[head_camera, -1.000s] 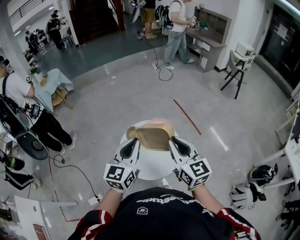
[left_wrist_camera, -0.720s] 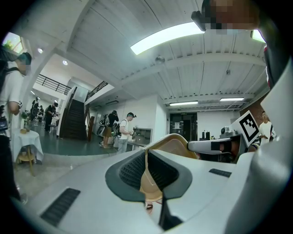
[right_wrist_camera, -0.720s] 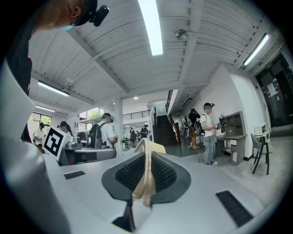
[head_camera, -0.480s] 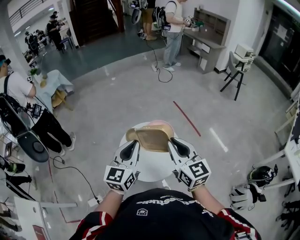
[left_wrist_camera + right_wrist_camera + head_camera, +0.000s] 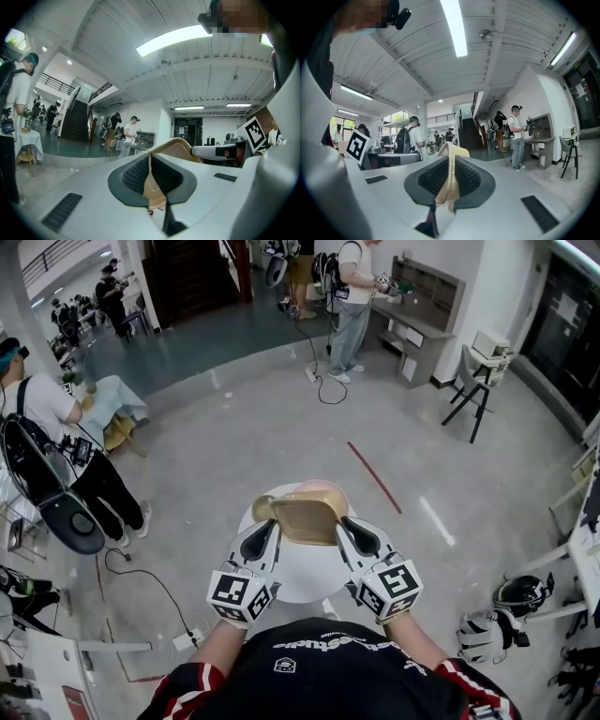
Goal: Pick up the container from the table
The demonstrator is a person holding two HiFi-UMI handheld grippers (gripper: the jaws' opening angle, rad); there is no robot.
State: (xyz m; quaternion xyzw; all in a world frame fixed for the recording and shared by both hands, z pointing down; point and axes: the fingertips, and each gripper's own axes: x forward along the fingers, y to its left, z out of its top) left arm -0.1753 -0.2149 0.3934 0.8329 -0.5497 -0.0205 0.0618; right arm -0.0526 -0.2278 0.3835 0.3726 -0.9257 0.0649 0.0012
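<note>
A tan, shallow container (image 5: pixel 305 517) is held over the round white table (image 5: pixel 302 579), with a pink piece (image 5: pixel 320 487) showing just behind it. My left gripper (image 5: pixel 269 527) is shut on its left rim and my right gripper (image 5: pixel 341 525) is shut on its right rim. In the left gripper view the thin tan wall (image 5: pixel 151 180) is pinched between the dark pads (image 5: pixel 133 176), and the right gripper (image 5: pixel 219 151) shows across the container. In the right gripper view the rim (image 5: pixel 450 180) is clamped between the ribbed pads (image 5: pixel 466 178), with the left gripper (image 5: pixel 391 159) beyond.
The table stands alone on a grey floor. A red tape line (image 5: pixel 373 474) and a cable (image 5: pixel 141 570) lie on the floor. A person with a backpack (image 5: pixel 47 451) stands at the left, helmets (image 5: pixel 511 601) lie at the right, and a desk (image 5: pixel 417 320) with people is far back.
Both grippers and the container have stayed where they were. Only the bystander at the left and the people at the back have shifted a little.
</note>
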